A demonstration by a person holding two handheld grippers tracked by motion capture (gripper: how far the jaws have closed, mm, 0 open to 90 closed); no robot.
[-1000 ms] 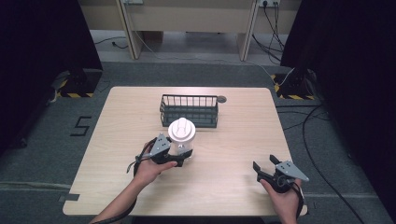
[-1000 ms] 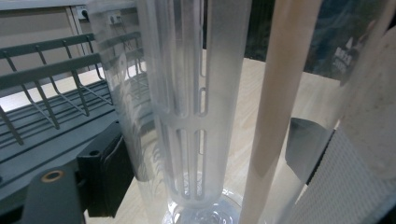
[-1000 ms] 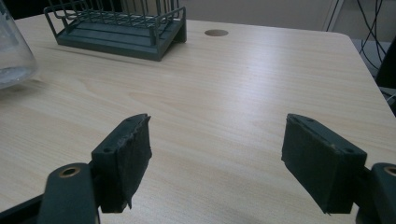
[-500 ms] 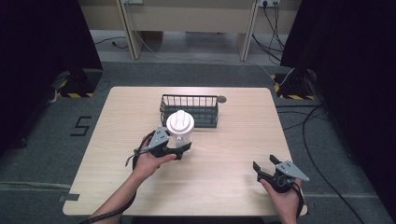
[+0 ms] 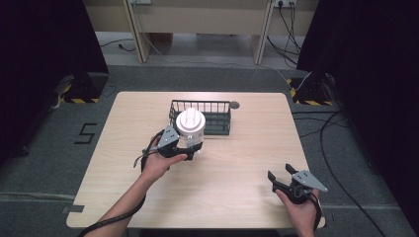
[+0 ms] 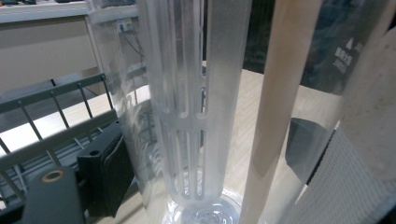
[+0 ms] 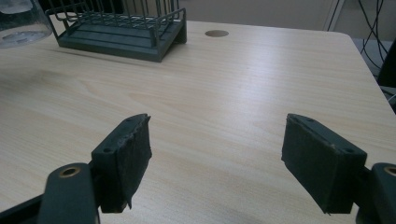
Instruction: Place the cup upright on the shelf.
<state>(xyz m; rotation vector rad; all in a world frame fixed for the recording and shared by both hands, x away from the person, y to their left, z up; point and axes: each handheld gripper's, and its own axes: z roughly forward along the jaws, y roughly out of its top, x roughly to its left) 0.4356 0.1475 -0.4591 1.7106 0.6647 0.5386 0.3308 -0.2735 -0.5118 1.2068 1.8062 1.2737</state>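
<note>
Since the earlier frames, the left gripper [image 5: 190,148] has carried the clear jar [image 5: 191,129] with its white lid toward the far edge of the table [image 5: 123,118], close to the wire basket [image 5: 217,114]. The jaws are clamped on the jar's lower body. The jar stands upright just in front of the basket's near left corner. The right gripper [image 5: 281,176] has not moved from the near right corner of the table; its jaws stand wide apart, holding nothing.
</note>
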